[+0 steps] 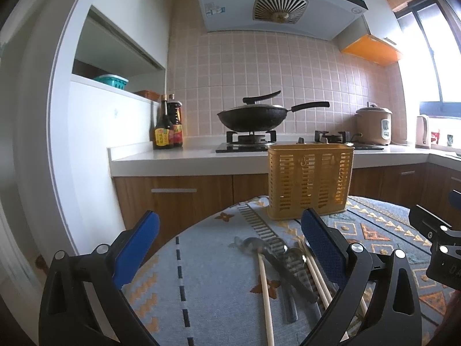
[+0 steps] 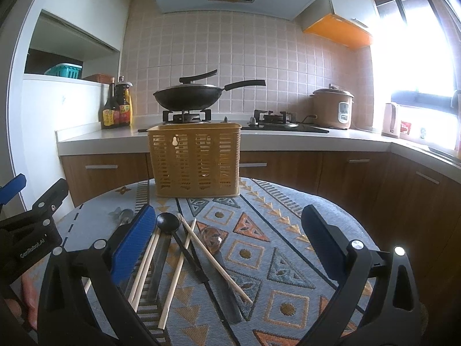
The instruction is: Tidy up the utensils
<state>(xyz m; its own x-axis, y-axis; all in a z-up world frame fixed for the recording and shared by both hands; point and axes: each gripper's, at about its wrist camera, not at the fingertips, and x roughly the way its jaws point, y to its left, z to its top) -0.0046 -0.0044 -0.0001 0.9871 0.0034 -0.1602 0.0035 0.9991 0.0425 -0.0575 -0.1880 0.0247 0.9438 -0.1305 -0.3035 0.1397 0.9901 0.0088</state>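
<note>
A yellow slotted utensil basket (image 1: pixel 309 180) stands upright at the far side of the round patterned table; it also shows in the right wrist view (image 2: pixel 196 160). A loose pile of utensils lies in front of it: wooden chopsticks (image 2: pixel 175 271), a black spoon (image 2: pixel 167 222), a second spoon (image 2: pixel 211 236) and dark-handled cutlery (image 1: pixel 291 274). My left gripper (image 1: pixel 230 245) is open and empty, hovering above the pile's left part. My right gripper (image 2: pixel 229 239) is open and empty, with its left finger over the pile.
The table's patterned cloth (image 2: pixel 288 259) reaches the round edge. Behind is a kitchen counter (image 1: pixel 173 155) with a black wok (image 1: pixel 252 116) on the stove, sauce bottles (image 1: pixel 168 124), a rice cooker (image 2: pixel 332 109) and a kettle (image 2: pixel 391 119).
</note>
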